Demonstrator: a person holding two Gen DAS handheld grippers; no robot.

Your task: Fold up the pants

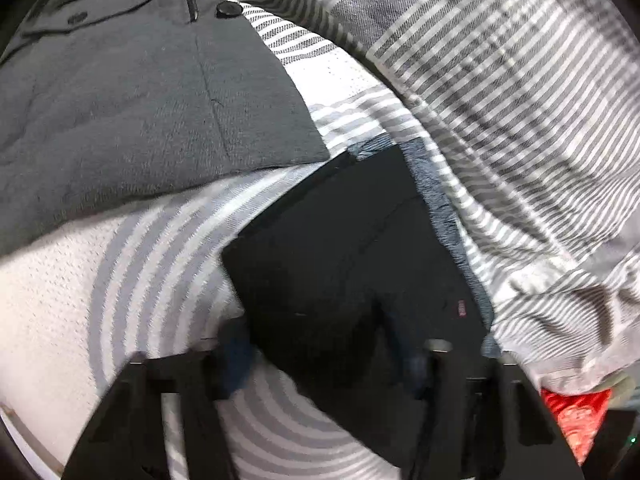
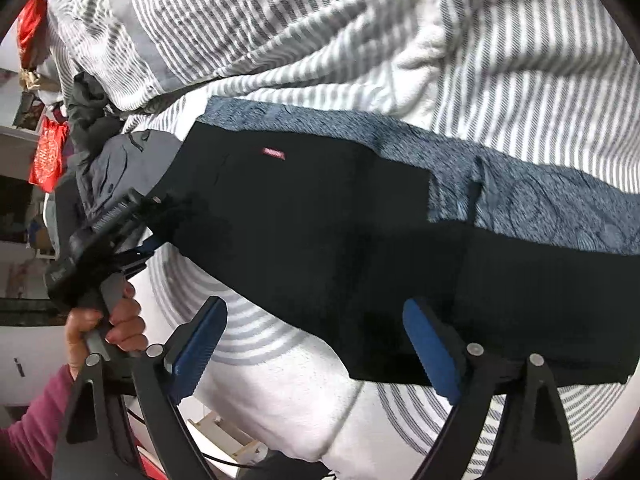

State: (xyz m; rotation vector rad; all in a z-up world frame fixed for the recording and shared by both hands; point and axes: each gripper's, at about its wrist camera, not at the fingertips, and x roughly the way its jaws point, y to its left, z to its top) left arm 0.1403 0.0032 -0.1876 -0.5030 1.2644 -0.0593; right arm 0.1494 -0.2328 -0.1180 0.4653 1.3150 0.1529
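Note:
The black pants lie folded on the striped bed, with a small red label, on top of a blue patterned garment. In the left wrist view the black pants run between my left gripper's fingers. My left gripper is open, its blue pads either side of the pants' near edge. It shows in the right wrist view at the pants' left end, held by a hand. My right gripper is open, its blue pads wide apart just above the pants' near edge.
A grey buttoned garment lies at the upper left of the left wrist view. A rumpled grey-and-white striped duvet is bunched behind the pants. The white and grey ringed bedcover lies below. Red packets sit at the far left.

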